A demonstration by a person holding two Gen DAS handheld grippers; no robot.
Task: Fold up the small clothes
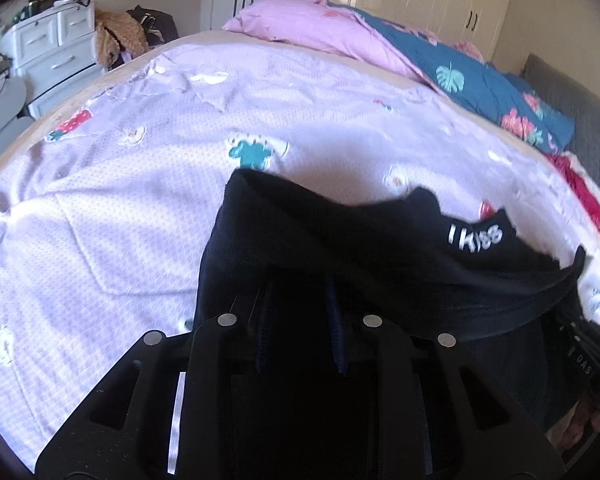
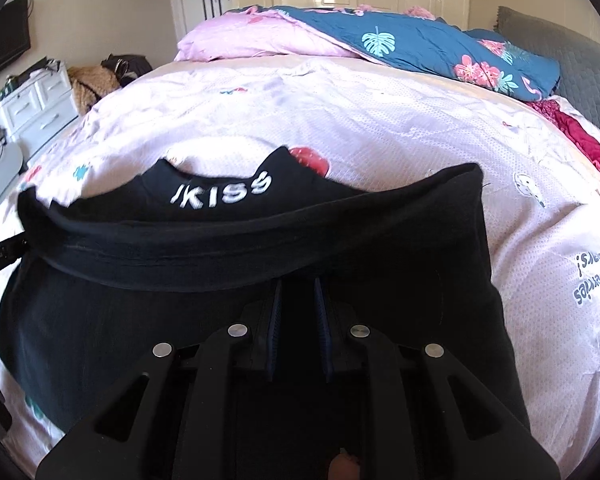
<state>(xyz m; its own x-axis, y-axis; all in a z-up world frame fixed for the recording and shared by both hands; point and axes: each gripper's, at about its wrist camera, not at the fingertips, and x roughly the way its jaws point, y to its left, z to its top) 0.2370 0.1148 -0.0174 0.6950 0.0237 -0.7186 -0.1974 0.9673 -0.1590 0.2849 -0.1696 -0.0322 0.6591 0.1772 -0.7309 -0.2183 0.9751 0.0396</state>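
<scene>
A black garment (image 1: 340, 248) with white "KISS" lettering hangs between both grippers above the bed; it also shows in the right wrist view (image 2: 260, 248). My left gripper (image 1: 300, 284) is shut on the garment's edge, its fingertips buried in the cloth. My right gripper (image 2: 298, 284) is shut on the same edge further along, with the folded hem stretched across in front of it. The right gripper's body shows at the right edge of the left wrist view (image 1: 588, 344).
The bed is covered by a pale lilac sheet (image 1: 140, 184) with strawberry and flower prints. A pink pillow (image 1: 312, 28) and a blue floral quilt (image 2: 440, 48) lie at the far end. A red cloth (image 2: 580, 140) lies at the right. White drawers (image 1: 48, 48) stand at left.
</scene>
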